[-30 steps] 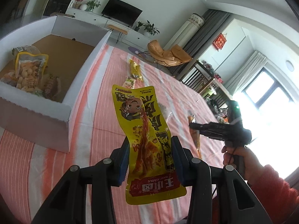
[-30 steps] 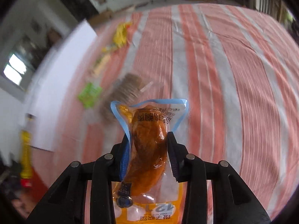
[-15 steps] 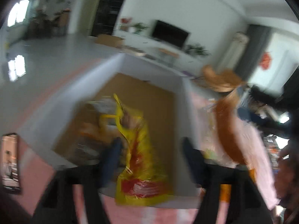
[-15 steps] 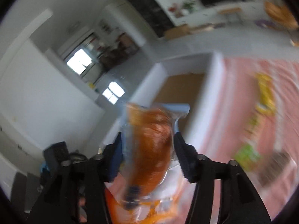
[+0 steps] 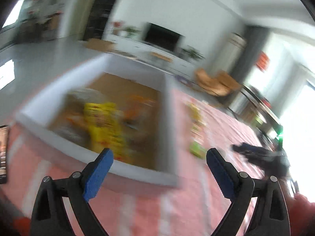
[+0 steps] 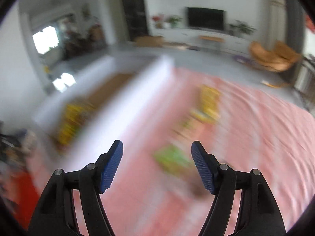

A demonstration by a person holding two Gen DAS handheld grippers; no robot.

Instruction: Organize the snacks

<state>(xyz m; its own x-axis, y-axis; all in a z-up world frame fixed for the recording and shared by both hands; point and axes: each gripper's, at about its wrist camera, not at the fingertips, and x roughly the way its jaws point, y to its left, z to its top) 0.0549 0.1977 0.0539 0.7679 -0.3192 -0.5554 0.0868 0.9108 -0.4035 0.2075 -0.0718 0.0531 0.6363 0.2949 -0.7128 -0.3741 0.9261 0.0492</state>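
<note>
The snacks lie in two lots. Inside the white box (image 5: pixel 169 106), on its brown floor, a yellow packet (image 5: pixel 104 125) rests among other wrappers, with an orange packet (image 5: pixel 137 106) just beside it; blur hides the rest. In the right wrist view the same box (image 6: pixel 122 106) shows a yellow smear (image 6: pixel 70 122) inside its near wall.

More snacks sit loose on the pink striped cloth (image 5: pixel 137 206), right of the box: a yellow pack (image 5: pixel 194 112) farther off, a green pack (image 5: pixel 196 149) nearer, and small ones between that I cannot make out. The right wrist view shows the yellow pack (image 6: pixel 209 100), the green pack (image 6: pixel 173 159) and a brownish thing (image 6: pixel 196 188), probably another snack, close to the right finger.

The left gripper (image 5: pixel 159 165) hangs over the box's near corner with its fingers spread wide and nothing between the blue pads (image 5: pixel 98 174). The right gripper (image 6: pixel 157 163) hovers over the cloth beside the box, fingers also apart and bare; in the left wrist view it (image 5: pixel 259 155) appears as a dark shape at the far right. A phone (image 5: pixel 4 153) lies at the cloth's left edge.
</note>
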